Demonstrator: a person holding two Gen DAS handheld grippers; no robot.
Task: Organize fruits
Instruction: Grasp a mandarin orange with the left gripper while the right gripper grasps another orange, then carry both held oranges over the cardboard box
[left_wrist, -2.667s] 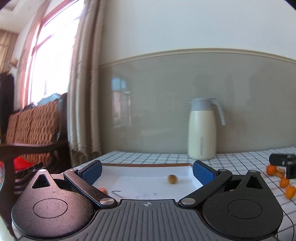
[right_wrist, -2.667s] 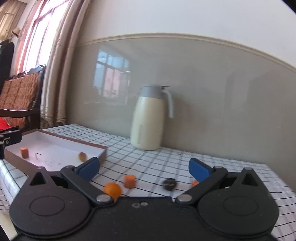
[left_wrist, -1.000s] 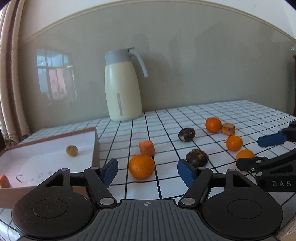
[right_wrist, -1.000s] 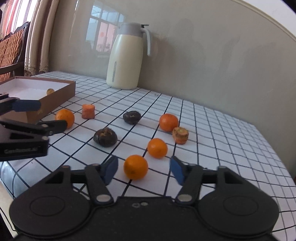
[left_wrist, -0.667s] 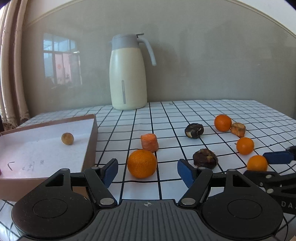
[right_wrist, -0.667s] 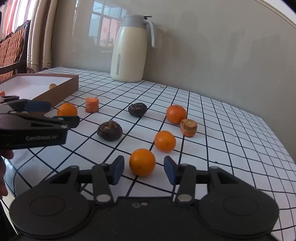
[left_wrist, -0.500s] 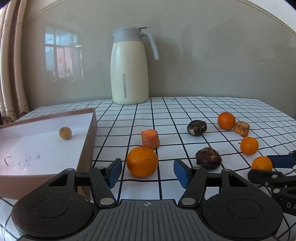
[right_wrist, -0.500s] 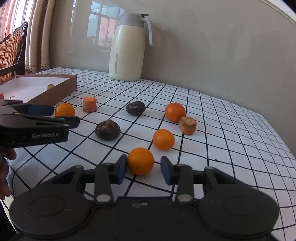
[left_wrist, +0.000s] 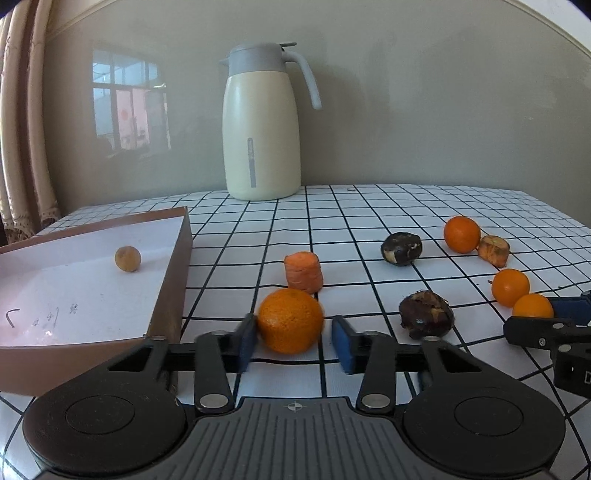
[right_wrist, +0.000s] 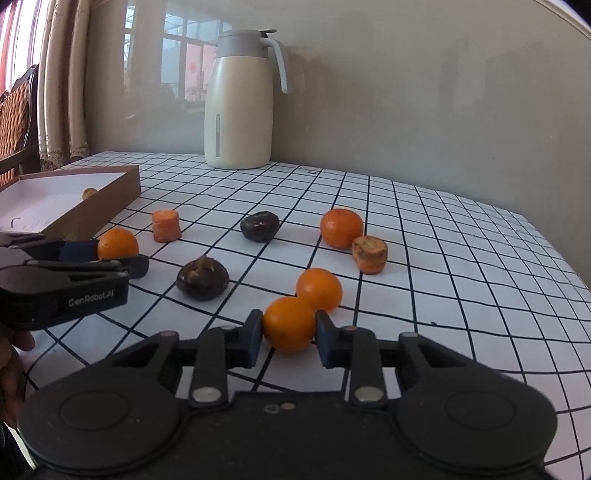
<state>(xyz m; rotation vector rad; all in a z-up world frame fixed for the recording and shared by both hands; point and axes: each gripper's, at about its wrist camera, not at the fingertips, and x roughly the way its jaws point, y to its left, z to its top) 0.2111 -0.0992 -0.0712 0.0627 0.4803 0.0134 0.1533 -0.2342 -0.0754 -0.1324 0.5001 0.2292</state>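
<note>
Table (left_wrist: 369, 206): we work over a white cloth with a black grid, stretching ahead of both grippers.
Jug (left_wrist: 263, 122): a cream jug with a grey lid stands far ahead of us, against the wall.
Box (left_wrist: 173, 280): a brown-walled, white-floored box lies just left of our left gripper; one small tan fruit (left_wrist: 127, 259) sits in it.
Left gripper (left_wrist: 293, 341): its jaws have just been closing around a mandarin (left_wrist: 290, 319). The left pad touches the peel, while a thin gap shows at the right pad, so we judge this grasp unfinished.
Right gripper (right_wrist: 289, 339): its jaws have just been closing too, and both pads now press on a second mandarin (right_wrist: 289, 323), clenched and still on the cloth.
Key relation: each mandarin sits dead centre between its own fingers, round, with no long axis to align. The box lies to the left, so our left hand is nearer to it; the right must cross over the loose pieces.
Loose pieces: beyond the fingers lie two more mandarins (right_wrist: 319, 288), two dark fruits (right_wrist: 201, 277) and two carrot chunks (right_wrist: 166, 225).
</note>
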